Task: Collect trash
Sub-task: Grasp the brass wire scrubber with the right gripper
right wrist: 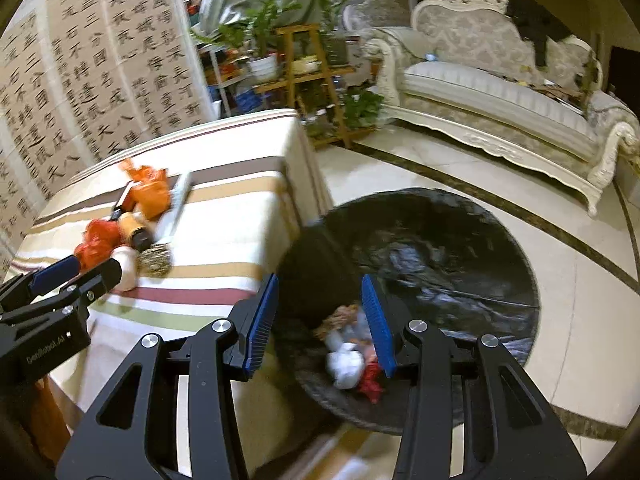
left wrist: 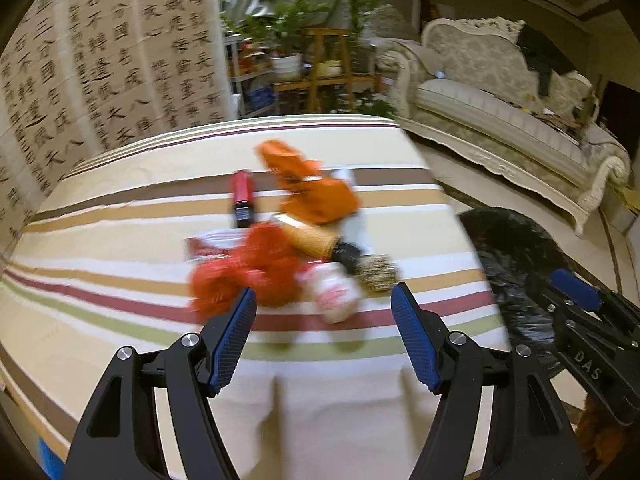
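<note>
Ahead of the left gripper's fingertips [left wrist: 324, 312], on one striped tablecloth [left wrist: 120, 240], lies a blurred heap of litter:

- one crumpled orange plastic bag [left wrist: 316, 192], farthest from the fingers
- one flat red carton with a black end [left wrist: 241, 196], beyond the left finger
- one bunched red mesh net [left wrist: 252, 272], just past the left finger
- one yellow tube with a black cap [left wrist: 320, 242]
- one white cup with red print [left wrist: 334, 294], between the two fingers' lines
- one brownish scouring pad [left wrist: 378, 274], just past the right finger

Below the right gripper's fingers [right wrist: 318, 318] sits one bin lined with a black plastic bag [right wrist: 440, 248], holding three visible scraps: one white [right wrist: 346, 364], one red [right wrist: 370, 384], one tan [right wrist: 340, 316].
</note>
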### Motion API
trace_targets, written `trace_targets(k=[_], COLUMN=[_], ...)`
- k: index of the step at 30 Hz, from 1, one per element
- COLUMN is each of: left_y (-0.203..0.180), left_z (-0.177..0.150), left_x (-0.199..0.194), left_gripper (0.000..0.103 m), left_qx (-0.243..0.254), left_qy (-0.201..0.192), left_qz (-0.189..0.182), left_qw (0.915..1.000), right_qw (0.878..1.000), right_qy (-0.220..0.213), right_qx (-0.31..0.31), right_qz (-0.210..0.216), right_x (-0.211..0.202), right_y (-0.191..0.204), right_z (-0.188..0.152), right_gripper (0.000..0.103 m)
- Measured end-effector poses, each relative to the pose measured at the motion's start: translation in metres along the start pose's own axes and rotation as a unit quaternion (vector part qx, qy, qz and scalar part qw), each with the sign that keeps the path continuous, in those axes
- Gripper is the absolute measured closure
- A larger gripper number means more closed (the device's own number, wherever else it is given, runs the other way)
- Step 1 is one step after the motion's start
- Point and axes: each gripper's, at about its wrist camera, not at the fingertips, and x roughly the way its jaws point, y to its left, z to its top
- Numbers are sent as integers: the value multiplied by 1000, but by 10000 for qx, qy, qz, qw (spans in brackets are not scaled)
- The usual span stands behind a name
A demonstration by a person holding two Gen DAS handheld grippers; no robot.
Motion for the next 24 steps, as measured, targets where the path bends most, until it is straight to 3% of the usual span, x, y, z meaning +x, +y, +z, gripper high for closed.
trace_targets(k=[12,24], left_y=[68,79], left_z=[-13,-7], left_x=[0,7], left_gripper=[35,32], left_qx=[-495,-461], left_qy=[99,118], left_qz=[477,352], left_qw=[9976,9982], right_qw=[9967,9920], right_qy=[170,378], right_qx=[-650,-1046], right_qz=[463,601], right_x=[14,35], right_y=[68,110], right_z=[5,21], right_gripper=[61,62])
